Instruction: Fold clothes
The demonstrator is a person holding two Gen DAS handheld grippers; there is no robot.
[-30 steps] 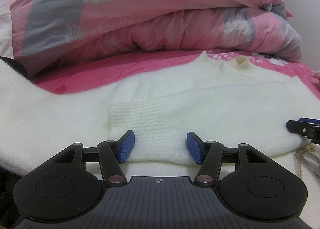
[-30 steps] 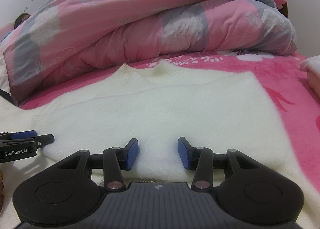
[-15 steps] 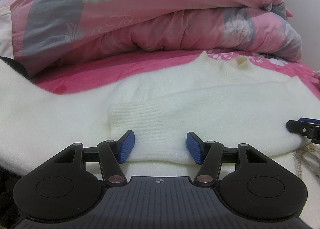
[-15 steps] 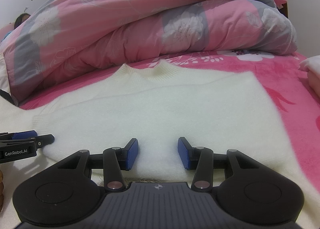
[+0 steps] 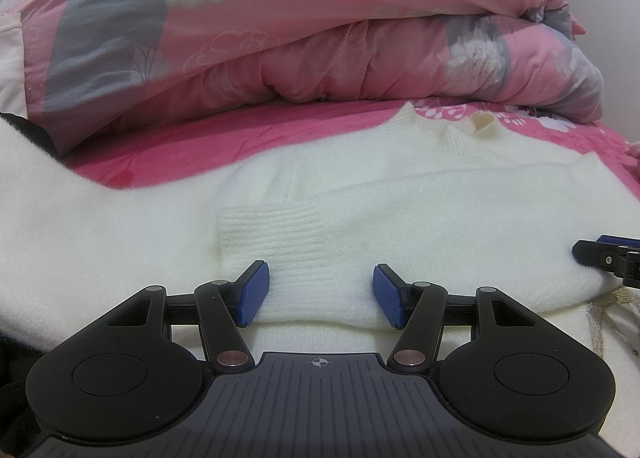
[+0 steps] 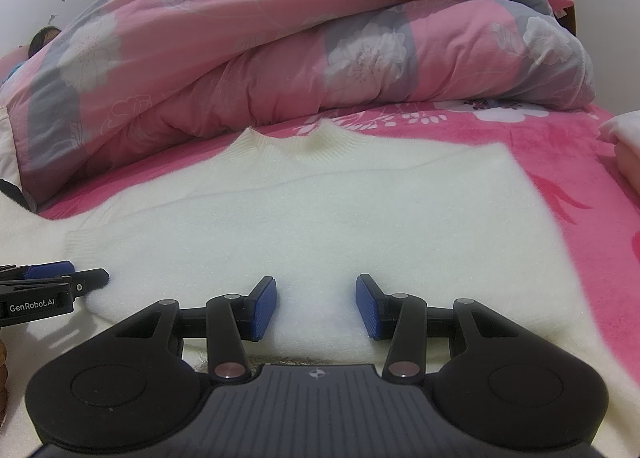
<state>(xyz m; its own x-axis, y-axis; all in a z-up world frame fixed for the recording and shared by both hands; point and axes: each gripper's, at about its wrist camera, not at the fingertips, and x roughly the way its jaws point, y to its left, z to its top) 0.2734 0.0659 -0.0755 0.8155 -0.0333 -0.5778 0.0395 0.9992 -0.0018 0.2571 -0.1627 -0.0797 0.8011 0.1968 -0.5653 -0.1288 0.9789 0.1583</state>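
White fuzzy knit sweater (image 6: 320, 218) lies flat on the pink floral bed (image 6: 580, 186).
Left gripper (image 5: 320, 290) and right gripper (image 6: 316, 308) sit at its lower edge, jaws apart, gripping nothing; cuff between the left's.

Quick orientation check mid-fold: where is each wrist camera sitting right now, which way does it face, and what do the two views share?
Left wrist: behind the left gripper, low at the white sweater's near hem, facing its ribbed cuff and the pink floral duvet; the right gripper's tip shows at the right edge.
Right wrist: behind the right gripper at the same hem, facing the collar; the left gripper shows at the left edge.
Shared: sweater, duvet, pink bedsheet; both jaws open, astride the hem.
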